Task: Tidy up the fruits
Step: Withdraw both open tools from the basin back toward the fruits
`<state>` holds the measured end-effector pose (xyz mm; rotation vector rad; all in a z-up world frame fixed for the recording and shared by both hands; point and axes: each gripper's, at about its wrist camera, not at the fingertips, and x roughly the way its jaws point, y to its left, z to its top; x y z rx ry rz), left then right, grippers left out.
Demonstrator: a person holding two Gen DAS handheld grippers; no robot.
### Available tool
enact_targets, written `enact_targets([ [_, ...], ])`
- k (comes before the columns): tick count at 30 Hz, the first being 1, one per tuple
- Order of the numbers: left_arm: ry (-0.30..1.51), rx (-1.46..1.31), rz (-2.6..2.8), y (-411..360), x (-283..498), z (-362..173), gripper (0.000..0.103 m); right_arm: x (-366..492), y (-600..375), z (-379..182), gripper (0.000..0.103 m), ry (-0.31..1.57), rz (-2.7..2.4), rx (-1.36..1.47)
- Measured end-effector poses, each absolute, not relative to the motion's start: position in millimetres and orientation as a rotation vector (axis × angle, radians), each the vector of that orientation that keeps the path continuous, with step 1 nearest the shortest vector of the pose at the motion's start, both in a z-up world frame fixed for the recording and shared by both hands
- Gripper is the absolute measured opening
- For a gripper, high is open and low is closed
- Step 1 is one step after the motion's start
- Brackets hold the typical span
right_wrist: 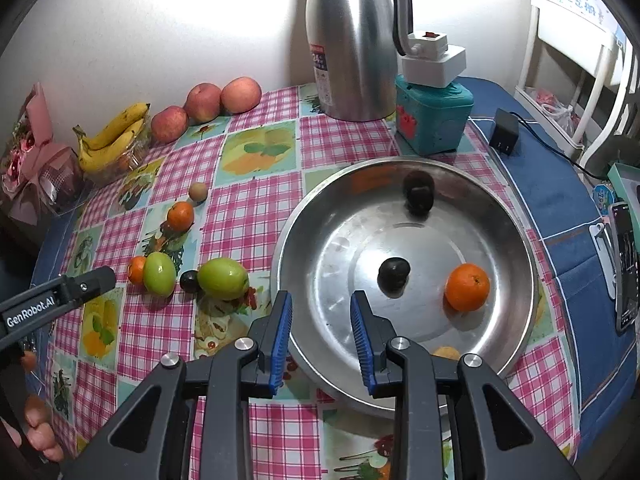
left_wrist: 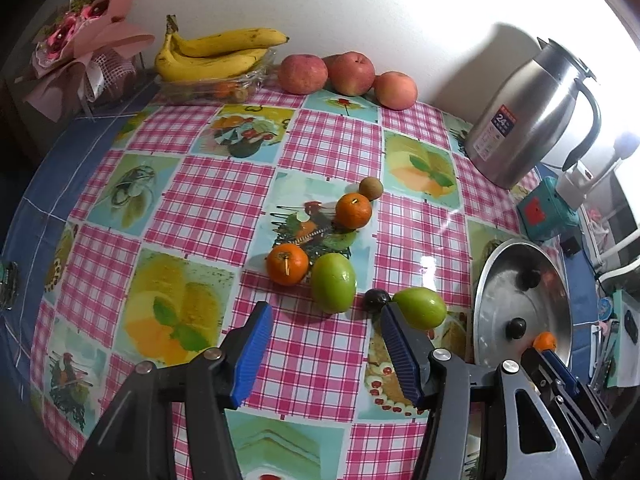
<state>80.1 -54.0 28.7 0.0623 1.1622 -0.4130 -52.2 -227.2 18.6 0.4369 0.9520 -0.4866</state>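
L gripper (left_wrist: 324, 356) hangs w/ jaws spread wide and nothing between them, just near of the loose fruit on the pink-checked, fruit-print tablecloth (left_wrist: 192, 208). Nearest thing is the green oval fruit (left_wrist: 422, 312), just beyond its right blue finger pad (left_wrist: 400, 356), so off to the right of the gap, not centred; its long axis runs roughly left-right across the fingers' line. A small dark round fruit (left_wrist: 376, 299) touches it on the left, then a second green fruit (left_wrist: 333, 282) and an orange tangerine (left_wrist: 287, 264). R gripper (right_wrist: 320, 336) is also open and empty, over the near rim of the round steel basin (right_wrist: 516, 216), which holds a tangerine (right_wrist: 467, 287) and two dark fruits. Judgement: L is nearer the loose fruit; needs a shift right before closing.
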Motion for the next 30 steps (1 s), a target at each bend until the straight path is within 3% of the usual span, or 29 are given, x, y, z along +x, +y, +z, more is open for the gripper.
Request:
enact_targets([
  [7,1.195,0.084,-0.417,-57,83,15,0.066,-47,-225,10,0.031,0.982,-0.499,0.422],
  [9,1.214,0.101,-0.415,-60,83,7,0.075,-45,-226,6,0.031,0.996,-0.513,0.417],
  [11,1.227,0.124,-0.405,-62,84,-1,0.087,-44,-226,1,0.043,1.009,-0.526,0.411],
  [14,1.237,0.160,-0.390,-64,84,-11,0.102,-43,-228,-4,0.050,1.020,-0.552,0.400],
  [17,1.246,0.187,-0.378,-64,85,-19,0.103,-43,-230,-8,0.060,1.023,-0.561,0.398],
  [30,1.221,0.201,-0.354,-62,92,-23,0.103,-40,-231,-19,0.062,1.054,-0.580,0.392],
])
